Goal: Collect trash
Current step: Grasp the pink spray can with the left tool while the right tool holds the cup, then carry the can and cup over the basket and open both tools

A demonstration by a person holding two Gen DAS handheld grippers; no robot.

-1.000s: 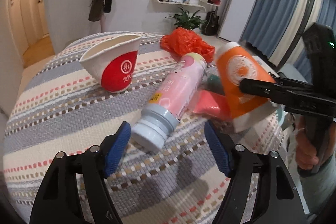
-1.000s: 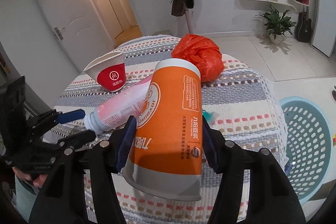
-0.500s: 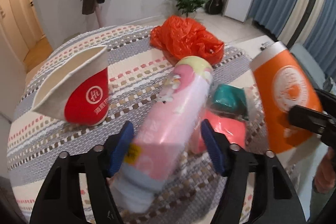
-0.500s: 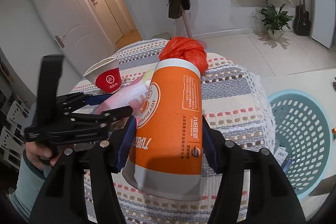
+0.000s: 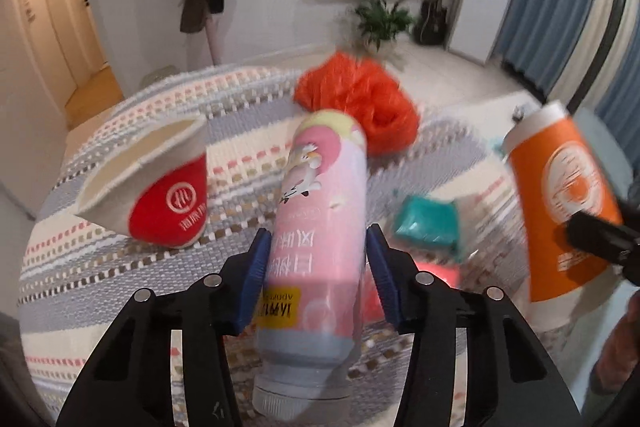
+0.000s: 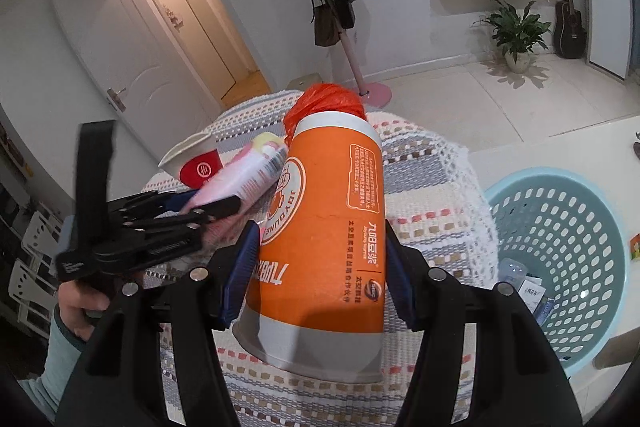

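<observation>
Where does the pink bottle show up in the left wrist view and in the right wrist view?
Left wrist: pink bottle at centre, between the left gripper's fingers.
Right wrist: left of centre, partly behind the orange cup.
Shared landmark: the orange plastic bag behind both.

A: What covers the bench (image 5: pixel 120 267)?
B: A striped woven cloth (image 5: pixel 248 163).
A: And on it?
B: A tipped white-and-red paper cup (image 5: pixel 160 195). Beyond the cup to the right, a crumpled orange bag (image 5: pixel 360 99); nearer, a teal packet (image 5: pixel 428 223) beside a red one (image 5: pixel 436 275)
</observation>
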